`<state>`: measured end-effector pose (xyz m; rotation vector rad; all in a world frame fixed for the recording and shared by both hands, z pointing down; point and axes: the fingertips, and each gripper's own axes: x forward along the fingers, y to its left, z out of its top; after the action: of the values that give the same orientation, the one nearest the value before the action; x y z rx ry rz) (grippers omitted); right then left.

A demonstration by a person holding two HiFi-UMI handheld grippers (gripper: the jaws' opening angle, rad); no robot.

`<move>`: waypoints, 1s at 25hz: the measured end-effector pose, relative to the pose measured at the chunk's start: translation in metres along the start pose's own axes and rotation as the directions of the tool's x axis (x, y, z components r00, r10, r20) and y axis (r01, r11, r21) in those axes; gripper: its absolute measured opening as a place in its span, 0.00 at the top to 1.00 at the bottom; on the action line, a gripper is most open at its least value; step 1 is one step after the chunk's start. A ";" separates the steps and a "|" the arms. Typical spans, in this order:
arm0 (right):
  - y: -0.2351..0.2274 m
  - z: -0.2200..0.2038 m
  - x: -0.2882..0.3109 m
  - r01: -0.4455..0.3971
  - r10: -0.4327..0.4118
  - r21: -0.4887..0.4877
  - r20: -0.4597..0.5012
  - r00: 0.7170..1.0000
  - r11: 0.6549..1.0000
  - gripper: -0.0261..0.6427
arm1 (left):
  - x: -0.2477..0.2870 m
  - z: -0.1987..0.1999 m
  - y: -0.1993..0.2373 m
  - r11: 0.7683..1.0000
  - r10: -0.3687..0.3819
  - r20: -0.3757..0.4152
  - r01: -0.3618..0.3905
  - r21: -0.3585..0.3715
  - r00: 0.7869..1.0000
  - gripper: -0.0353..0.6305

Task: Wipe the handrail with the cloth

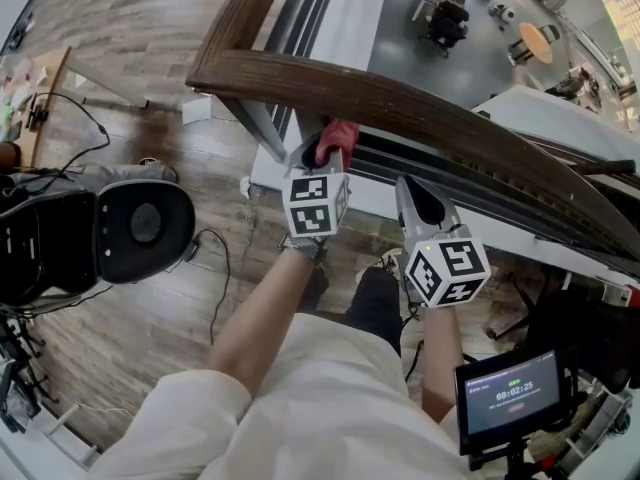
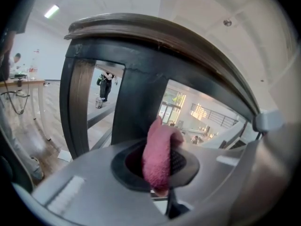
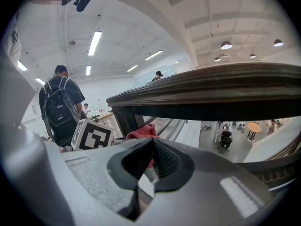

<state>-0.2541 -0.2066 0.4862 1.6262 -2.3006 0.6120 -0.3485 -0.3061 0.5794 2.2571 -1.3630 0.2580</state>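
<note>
Cloth (image 2: 159, 149) – a pink wad – sits pinched between the closed jaws of the left gripper (image 1: 318, 158), at centre frame in the head view, just under the dark wooden handrail (image 1: 400, 98) that sweeps from upper left to right edge. It seems short of the rail's top surface. The right gripper (image 3: 151, 149) hangs just to the right, its jaws pressed together on nothing. The step in hand looks like the approach – next, the cloth likely needs lifting onto the rail's crown, then pressing and dragging along its curve.
</note>
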 end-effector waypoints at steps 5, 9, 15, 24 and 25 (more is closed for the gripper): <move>0.000 -0.001 -0.001 -0.001 0.001 0.004 0.000 1.000 1.000 0.96 | 0.001 -0.002 0.002 1.000 0.010 -0.006 -0.010 0.004 1.000 0.90; 0.000 -0.003 -0.001 -0.002 0.002 0.007 -0.004 1.000 1.000 0.96 | 0.000 -0.008 0.007 1.000 0.020 -0.026 -0.020 0.005 0.999 0.90; 0.000 -0.009 -0.003 -0.003 0.003 0.012 -0.012 1.000 1.000 0.96 | 0.000 -0.021 0.015 0.999 0.048 -0.047 -0.048 -0.006 0.998 0.90; 0.002 -0.009 -0.001 -0.010 0.010 0.012 -0.020 1.000 1.000 0.96 | -0.002 -0.033 0.024 0.998 0.064 -0.075 -0.064 0.002 0.995 0.90; 0.003 -0.009 -0.001 -0.012 0.012 0.011 -0.021 1.000 1.000 0.96 | -0.003 -0.034 0.025 0.998 0.065 -0.077 -0.065 0.001 0.995 0.90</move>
<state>-0.2569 -0.2008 0.4936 1.6045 -2.2977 0.6428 -0.3684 -0.2967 0.6154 2.1803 -1.3973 0.3624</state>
